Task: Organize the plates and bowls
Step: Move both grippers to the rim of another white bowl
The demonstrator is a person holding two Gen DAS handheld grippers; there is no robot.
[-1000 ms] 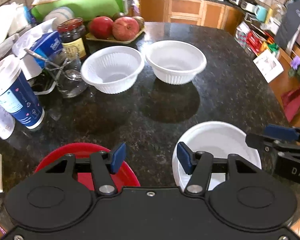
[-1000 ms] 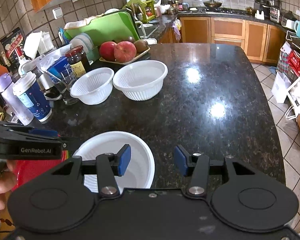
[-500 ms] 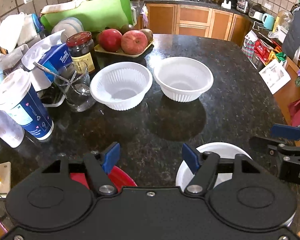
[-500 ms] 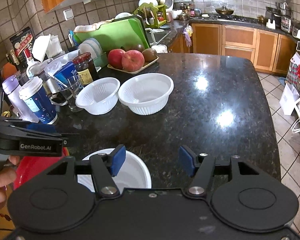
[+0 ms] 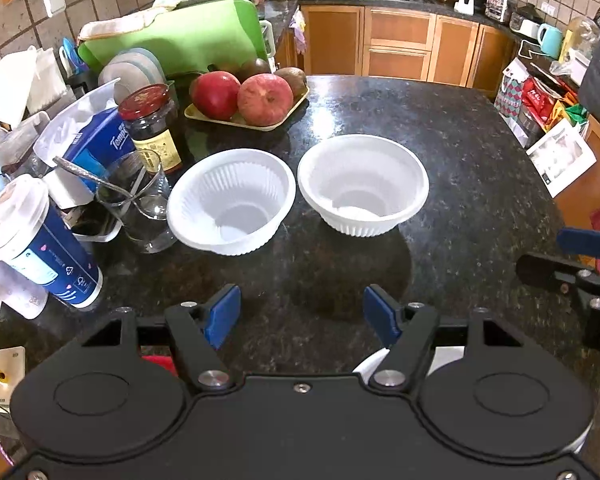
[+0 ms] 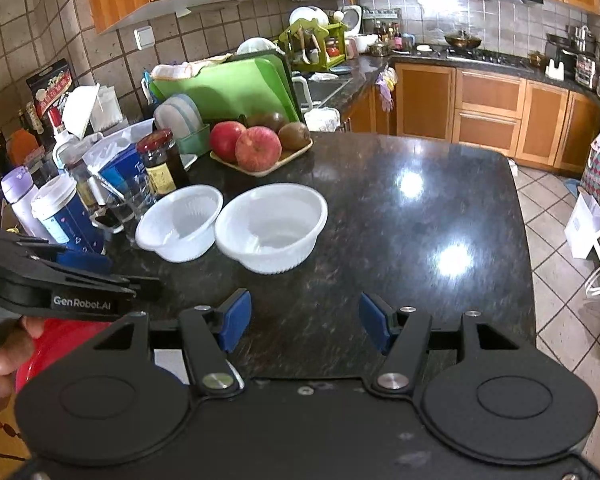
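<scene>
Two white ribbed bowls stand side by side on the black granite counter (image 5: 480, 184): a smaller left bowl (image 5: 232, 200) (image 6: 180, 220) and a wider right bowl (image 5: 362, 184) (image 6: 272, 224). My left gripper (image 5: 302, 312) (image 6: 112, 272) hangs open over bare counter in front of them, holding nothing. My right gripper (image 6: 304, 320) (image 5: 560, 252) is open too, with only counter between its pads. Slivers of a red plate (image 5: 158, 362) (image 6: 56, 344) and a white plate (image 5: 370, 364) (image 6: 168, 364) show under the gripper bodies, near the front edge.
Left of the bowls crowd a glass with a spoon (image 5: 140, 200), a dark jar (image 5: 152, 128), a blue lidded cup (image 5: 40, 240) and a tissue pack (image 5: 100, 148). A fruit tray (image 5: 248, 100) sits behind. A person's hand (image 6: 0, 360) holds the left gripper. The counter ends at right above tiled floor (image 6: 560, 220).
Both grippers drew back and rose away from the red and white plates, which slid almost out of sight beneath them. Both pairs of jaws widened. The two bowls stayed put.
</scene>
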